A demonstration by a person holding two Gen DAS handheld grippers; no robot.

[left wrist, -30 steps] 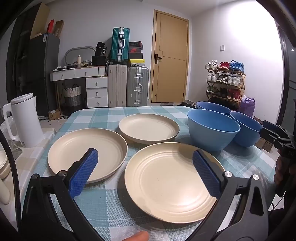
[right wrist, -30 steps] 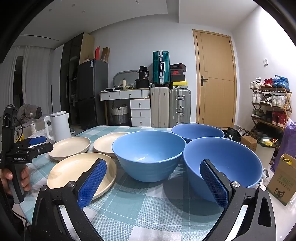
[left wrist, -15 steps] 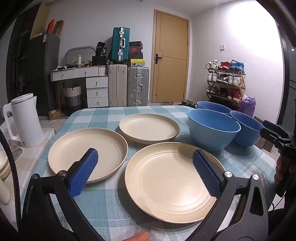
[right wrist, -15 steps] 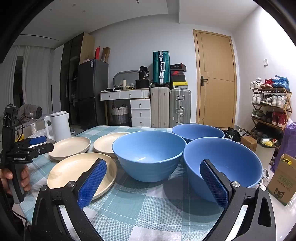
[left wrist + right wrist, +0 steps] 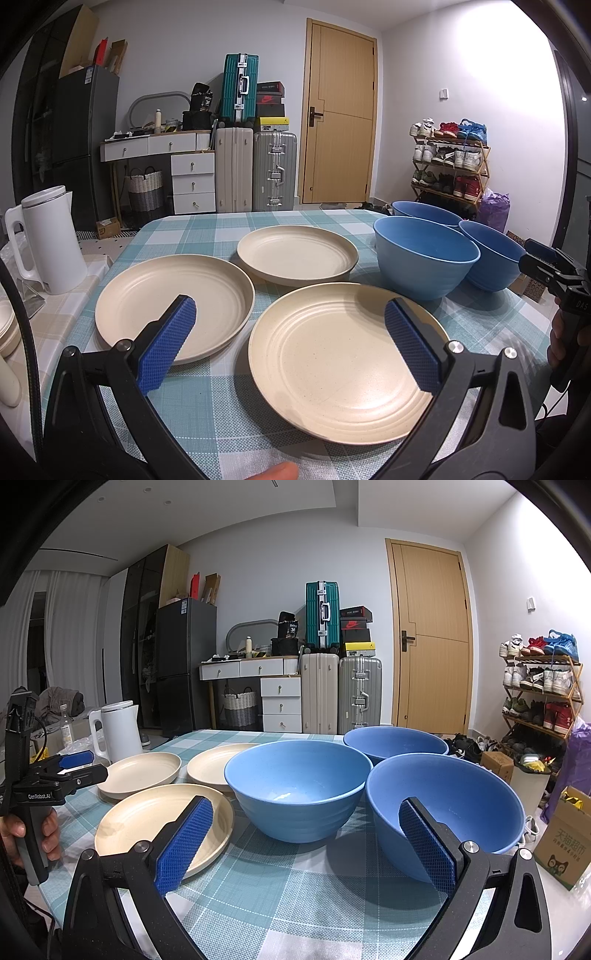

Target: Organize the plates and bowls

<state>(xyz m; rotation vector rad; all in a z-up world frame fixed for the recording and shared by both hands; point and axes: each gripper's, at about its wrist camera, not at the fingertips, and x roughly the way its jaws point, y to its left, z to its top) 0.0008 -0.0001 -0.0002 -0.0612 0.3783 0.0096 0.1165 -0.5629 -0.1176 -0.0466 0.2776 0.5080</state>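
Plates and bowls are being shown spread singly, none stacked, on a table covered in teal check cloth. Three cream plates are being seen in the left wrist view: the nearest plate at about 6 o'clock, a second plate at 9 o'clock of it and just beside it, and a third plate at 12 o'clock. Three blue bowls are being grouped at 2 o'clock of the nearest plate: a middle bowl, a near bowl at its 3 o'clock, and a far bowl behind them; whether they are touching cannot be told.

The left gripper is being held spread wide over the near plates, gripping nothing. The right gripper is likewise being held released and empty, its fingers framing the gap between the middle bowl and the near bowl. A white kettle is being seen standing off the table's edge at 9 o'clock.
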